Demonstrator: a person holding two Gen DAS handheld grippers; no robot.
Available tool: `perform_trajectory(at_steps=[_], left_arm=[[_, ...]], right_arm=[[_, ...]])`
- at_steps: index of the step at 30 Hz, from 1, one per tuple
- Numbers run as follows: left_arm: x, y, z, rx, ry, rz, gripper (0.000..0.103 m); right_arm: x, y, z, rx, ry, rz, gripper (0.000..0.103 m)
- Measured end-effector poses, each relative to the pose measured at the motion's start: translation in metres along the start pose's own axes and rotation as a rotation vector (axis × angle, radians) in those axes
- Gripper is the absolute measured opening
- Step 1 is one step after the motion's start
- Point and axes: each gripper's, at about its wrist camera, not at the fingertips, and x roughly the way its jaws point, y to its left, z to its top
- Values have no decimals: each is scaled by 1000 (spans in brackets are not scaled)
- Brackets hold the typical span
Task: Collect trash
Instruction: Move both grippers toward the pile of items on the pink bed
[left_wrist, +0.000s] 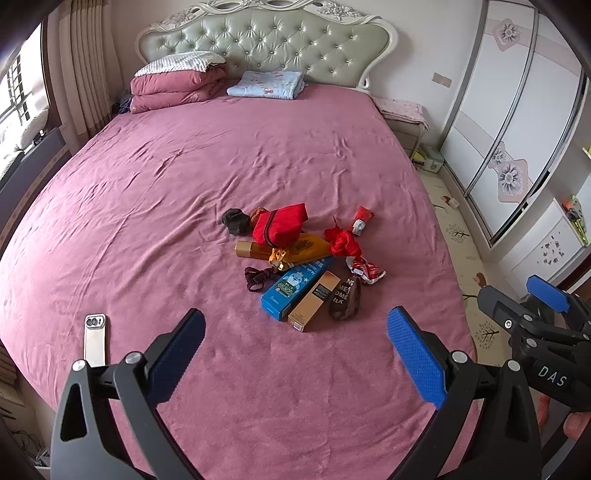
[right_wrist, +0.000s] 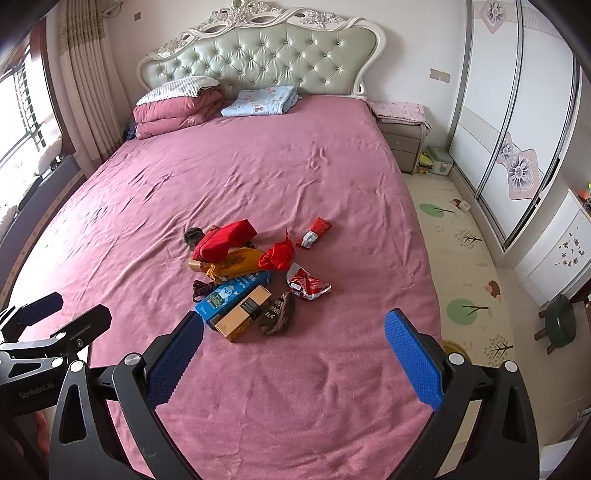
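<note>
Phone, silver, rectangular (left_wrist: 95, 339), lies at left on the pink bedsheet (left_wrist: 147, 206). Left gripper (left_wrist: 295, 332): jaws spread wide, holding nothing. Trash pile sits mid-bed, ahead of both grippers: red zip pouch (left_wrist: 280, 224), blue carton with cartoon bear (left_wrist: 295, 287), tan carton (left_wrist: 313, 301), brown wrapper reading "OME ILK" (left_wrist: 345, 299). Right gripper (right_wrist: 293, 334): jaws wide, empty; its body reads "DAS".

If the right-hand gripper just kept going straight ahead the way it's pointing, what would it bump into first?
Probably the pink bedsheet first, since the open right gripper looks angled down at bare cover. Just beyond lies the pile's near edge: the tan box and the dark printed wrapper. Depth is hard to judge through this lens.
</note>
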Motion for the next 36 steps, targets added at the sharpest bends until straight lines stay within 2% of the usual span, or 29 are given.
perform_trajectory(at_steps=[36], left_arm=[[11, 3, 2, -34, 44, -22, 99]], right_arm=[[3, 8, -5, 15, 36, 36, 94]])
